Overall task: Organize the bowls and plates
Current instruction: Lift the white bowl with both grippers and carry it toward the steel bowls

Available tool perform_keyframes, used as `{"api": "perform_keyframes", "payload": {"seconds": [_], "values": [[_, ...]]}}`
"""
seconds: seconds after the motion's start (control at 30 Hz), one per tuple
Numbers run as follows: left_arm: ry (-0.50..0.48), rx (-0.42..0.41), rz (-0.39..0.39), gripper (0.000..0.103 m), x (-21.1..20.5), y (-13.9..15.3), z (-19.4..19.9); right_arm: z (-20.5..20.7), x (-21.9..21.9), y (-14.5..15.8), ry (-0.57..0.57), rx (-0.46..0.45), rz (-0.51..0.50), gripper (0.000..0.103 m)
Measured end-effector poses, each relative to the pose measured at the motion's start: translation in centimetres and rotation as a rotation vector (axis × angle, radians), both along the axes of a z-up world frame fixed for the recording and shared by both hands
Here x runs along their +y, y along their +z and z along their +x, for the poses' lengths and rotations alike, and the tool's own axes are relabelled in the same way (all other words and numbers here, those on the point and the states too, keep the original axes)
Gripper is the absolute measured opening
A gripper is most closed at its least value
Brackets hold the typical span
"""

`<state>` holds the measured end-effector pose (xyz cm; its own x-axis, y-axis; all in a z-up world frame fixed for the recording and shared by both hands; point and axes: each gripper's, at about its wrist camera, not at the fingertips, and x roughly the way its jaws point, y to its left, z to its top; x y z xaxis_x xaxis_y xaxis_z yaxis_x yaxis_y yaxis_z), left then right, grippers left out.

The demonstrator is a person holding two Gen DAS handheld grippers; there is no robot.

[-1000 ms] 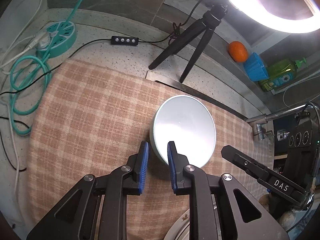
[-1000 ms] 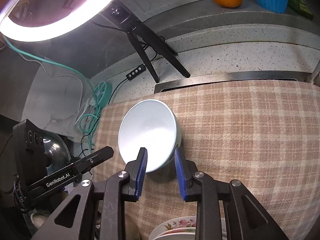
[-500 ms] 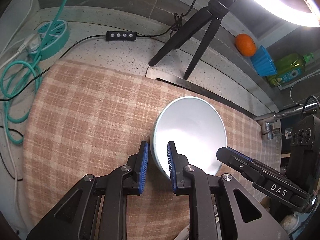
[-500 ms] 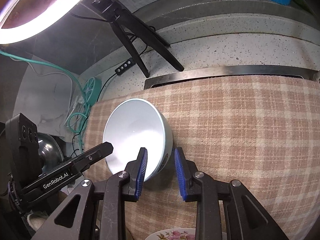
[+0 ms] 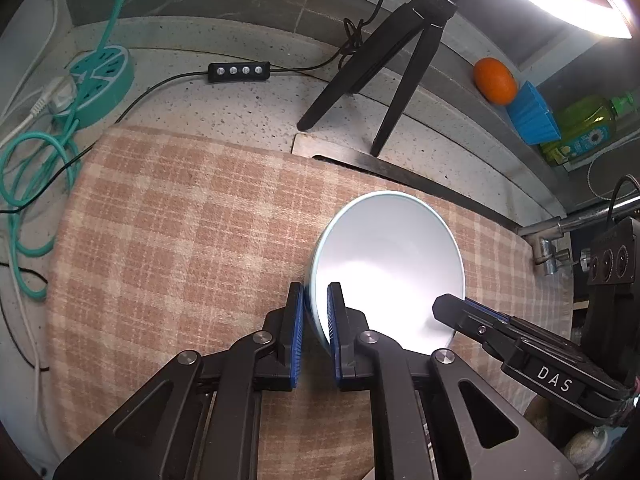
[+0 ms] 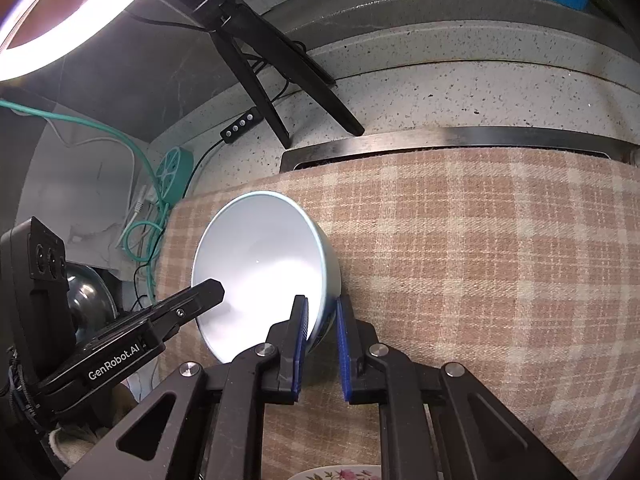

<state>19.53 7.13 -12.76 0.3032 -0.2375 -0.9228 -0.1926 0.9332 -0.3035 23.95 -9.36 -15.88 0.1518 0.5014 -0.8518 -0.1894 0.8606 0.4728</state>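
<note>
A pale blue bowl (image 5: 384, 256) with a white inside stands on the plaid cloth (image 5: 180, 240). My left gripper (image 5: 314, 312) straddles the bowl's left rim, one blue pad outside and one inside. Its jaws are closing and the pads press the wall. From the other side my right gripper (image 6: 322, 320) straddles the right rim of the bowl (image 6: 256, 264) in the same way. Its jaws are also closing onto the wall. Each gripper's dark finger shows in the other's view, reaching into the bowl. The rim of a floral plate (image 6: 340, 472) peeks in at the bottom edge.
A black tripod (image 5: 380, 72) under a ring light stands on the speckled counter behind the cloth. An orange (image 5: 494, 80), a blue cup (image 5: 534, 114) and a green soap bottle (image 5: 580, 128) sit on the back ledge. A tap (image 5: 560, 224) is at right, a teal power strip (image 5: 100, 80) and cables at left.
Both grippers sank a little toward the bowl, and their jaws narrowed from a loose straddle of the rim to pads pressed on the wall. The bowl stayed on the cloth.
</note>
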Motion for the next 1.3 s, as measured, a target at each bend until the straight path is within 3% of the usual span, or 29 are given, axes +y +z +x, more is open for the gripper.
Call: {"api": "perform_keyframes", "payload": {"seconds": [0.7, 1.3], "values": [[0.007, -0.089, -0.012, 0.01, 0.4, 5.4, -4.4, -3.9, -0.1, 5.3, 0.034, -0.067, 0.011, 0.012], [0.081, -0.158, -0.005, 0.01, 2.9, 9.7, -15.1, -13.2, 2.2, 9.2, 0.184, -0.111, 0.034, 0.013]]}}
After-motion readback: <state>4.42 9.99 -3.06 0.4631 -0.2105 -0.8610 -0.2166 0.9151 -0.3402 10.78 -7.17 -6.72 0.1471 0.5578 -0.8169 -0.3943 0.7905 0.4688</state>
